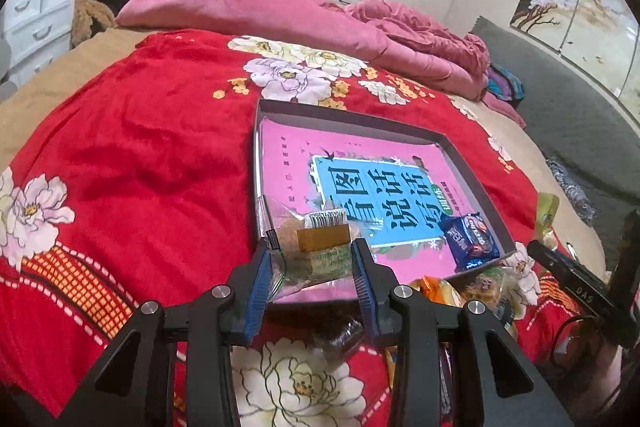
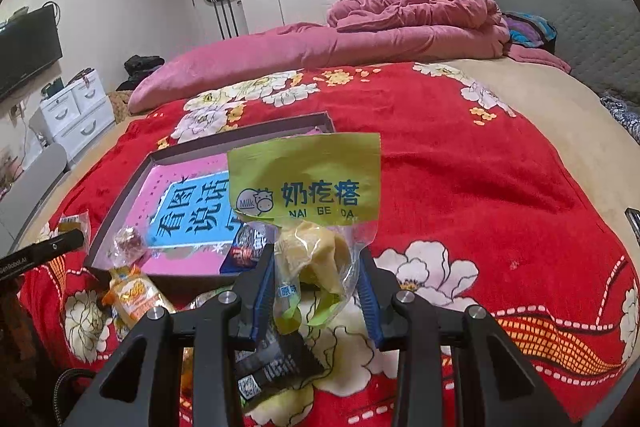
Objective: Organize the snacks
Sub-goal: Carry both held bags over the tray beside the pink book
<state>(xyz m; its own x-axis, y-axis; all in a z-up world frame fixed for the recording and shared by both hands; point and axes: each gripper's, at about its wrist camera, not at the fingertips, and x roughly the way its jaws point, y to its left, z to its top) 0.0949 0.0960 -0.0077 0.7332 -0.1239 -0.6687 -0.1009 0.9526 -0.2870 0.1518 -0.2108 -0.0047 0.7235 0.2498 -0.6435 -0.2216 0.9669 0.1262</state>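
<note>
A shallow grey box (image 1: 464, 163) with a pink and blue book cover inside lies on the red flowered blanket; it also shows in the right wrist view (image 2: 120, 203). My left gripper (image 1: 314, 255) is shut on a clear-wrapped brown snack (image 1: 316, 247) and holds it over the box's near edge. A blue snack pack (image 1: 470, 239) lies in the box's near right corner. My right gripper (image 2: 318, 263) is shut on a green-topped bag of yellow milk snacks (image 2: 308, 223), held above the blanket to the right of the box.
Loose snacks lie in front of the box: an orange pack (image 2: 136, 293), a clear reddish pack (image 2: 128, 243) on the box edge, a dark pack (image 2: 272, 367). A pink quilt (image 2: 400, 27) is piled at the far side. The blanket (image 2: 500, 167) stretches right.
</note>
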